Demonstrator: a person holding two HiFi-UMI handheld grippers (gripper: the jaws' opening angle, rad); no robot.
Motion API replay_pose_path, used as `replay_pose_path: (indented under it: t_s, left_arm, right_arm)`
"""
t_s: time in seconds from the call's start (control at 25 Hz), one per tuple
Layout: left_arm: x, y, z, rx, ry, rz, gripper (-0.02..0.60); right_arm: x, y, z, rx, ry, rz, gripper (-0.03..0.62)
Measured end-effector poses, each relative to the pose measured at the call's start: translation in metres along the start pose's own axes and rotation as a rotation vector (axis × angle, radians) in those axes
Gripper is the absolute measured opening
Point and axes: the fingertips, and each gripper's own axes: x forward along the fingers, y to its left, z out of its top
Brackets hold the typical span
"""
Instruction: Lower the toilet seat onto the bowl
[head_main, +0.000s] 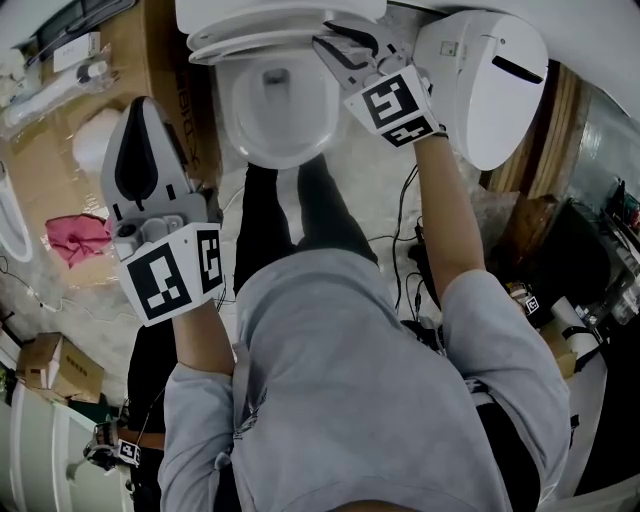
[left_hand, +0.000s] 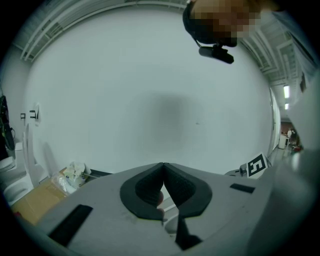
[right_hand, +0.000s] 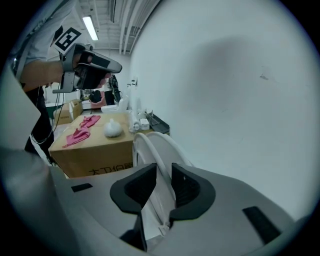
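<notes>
A hard, smooth, very shiny finish is seen on the round white toilet bowl (head_main: 278, 110) at the top middle of the head view. The thin white toilet seat (right_hand: 155, 147), in the middle of the right gripper view, looks to be made of smooth plastic with a soft shine. Matt grey plastic is seen on the left gripper (head_main: 147, 112) and the right gripper (head_main: 335, 48). Their black pads (right_hand: 132, 187) are ribbed and dull. The big brown cardboard box (right_hand: 92, 147) at the left is dull and papery. A soft pink cloth (head_main: 75, 240) is seen crumpled at the left of the head view. The grey shirt (head_main: 370, 380) at the bottom is made of matt cloth.
</notes>
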Motion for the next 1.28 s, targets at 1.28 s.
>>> replay_pose_path:
  t_s: [1.28]
  left_arm:
    - [-0.036,-0.031,-0.014,0.011,-0.005,-0.038,0.0]
  right_arm:
    - [-0.043,0.089,-0.031,-0.094,0.041,0.113,0.069]
